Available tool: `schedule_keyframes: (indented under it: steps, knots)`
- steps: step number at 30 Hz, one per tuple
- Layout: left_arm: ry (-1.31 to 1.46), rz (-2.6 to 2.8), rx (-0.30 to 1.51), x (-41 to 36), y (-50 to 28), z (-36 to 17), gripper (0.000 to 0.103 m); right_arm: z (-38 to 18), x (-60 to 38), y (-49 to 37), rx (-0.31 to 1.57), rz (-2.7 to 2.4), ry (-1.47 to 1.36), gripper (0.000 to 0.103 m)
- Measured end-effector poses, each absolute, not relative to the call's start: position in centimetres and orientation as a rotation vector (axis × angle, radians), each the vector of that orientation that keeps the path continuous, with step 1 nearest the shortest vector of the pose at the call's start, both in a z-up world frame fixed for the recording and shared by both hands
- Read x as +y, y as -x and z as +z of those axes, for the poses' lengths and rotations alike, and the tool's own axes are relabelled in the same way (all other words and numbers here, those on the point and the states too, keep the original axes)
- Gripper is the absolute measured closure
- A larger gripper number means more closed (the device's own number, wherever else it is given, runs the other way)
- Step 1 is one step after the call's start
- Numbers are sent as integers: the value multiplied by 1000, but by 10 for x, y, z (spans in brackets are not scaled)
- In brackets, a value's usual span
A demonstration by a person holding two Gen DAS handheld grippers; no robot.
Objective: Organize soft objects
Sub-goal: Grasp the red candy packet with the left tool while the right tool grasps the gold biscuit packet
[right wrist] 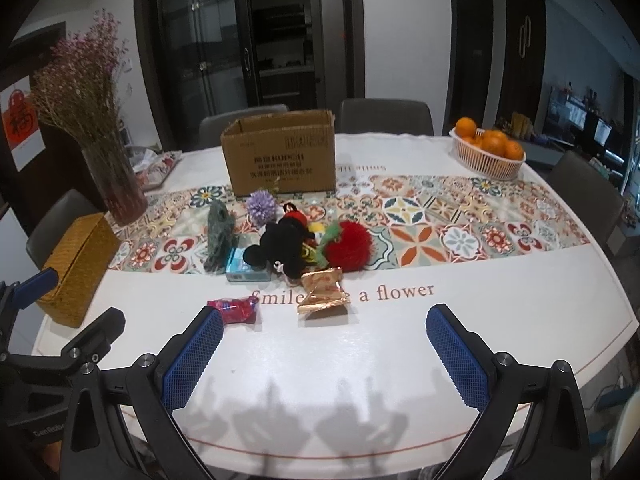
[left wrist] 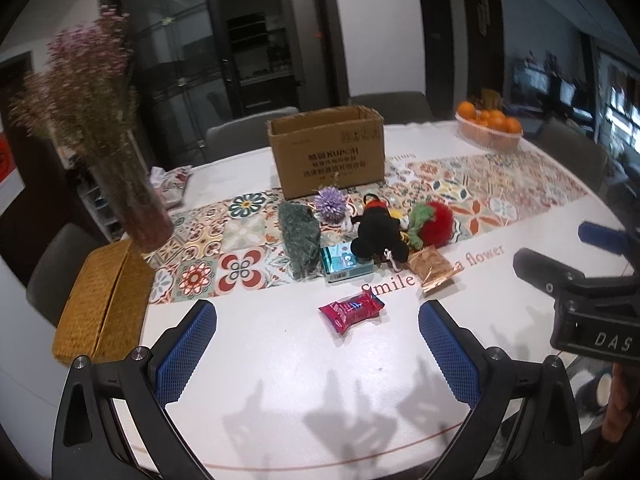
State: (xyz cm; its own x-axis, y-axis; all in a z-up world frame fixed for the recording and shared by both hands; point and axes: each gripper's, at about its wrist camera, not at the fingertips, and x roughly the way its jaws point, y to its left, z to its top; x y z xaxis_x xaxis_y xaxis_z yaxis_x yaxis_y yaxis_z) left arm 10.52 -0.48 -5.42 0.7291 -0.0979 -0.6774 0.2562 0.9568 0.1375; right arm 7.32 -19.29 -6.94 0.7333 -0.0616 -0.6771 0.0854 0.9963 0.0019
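A heap of soft things lies mid-table: a black plush toy (left wrist: 378,236) (right wrist: 282,246), a red fuzzy ball (left wrist: 438,224) (right wrist: 348,250), a purple pompom flower (left wrist: 330,204) (right wrist: 261,206) and a dark green cloth (left wrist: 300,238) (right wrist: 219,232). An open cardboard box (left wrist: 326,150) (right wrist: 280,154) stands behind them. My left gripper (left wrist: 318,344) is open and empty, just short of a red packet (left wrist: 351,309) (right wrist: 236,310). My right gripper (right wrist: 324,350) is open and empty, short of a gold foil packet (right wrist: 323,292) (left wrist: 433,270).
A teal box (left wrist: 346,266) (right wrist: 246,270) lies under the plush. A woven box (left wrist: 98,304) (right wrist: 76,268) and a vase of dried flowers (left wrist: 132,200) (right wrist: 114,184) stand at the left. A basket of oranges (left wrist: 490,126) (right wrist: 486,150) is at the far right. Chairs ring the table.
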Motion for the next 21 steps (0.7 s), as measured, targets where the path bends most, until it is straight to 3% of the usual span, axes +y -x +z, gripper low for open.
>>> schedule_keyframes:
  steps: [19, 21]
  knots:
    - [-516, -586, 824, -19, -183, -125, 9, -133, -179, -155, 950, -137, -56, 1]
    - [-548, -621, 830, -23, -188, -133, 13, -138, -177, -161, 954, -117, -38, 1]
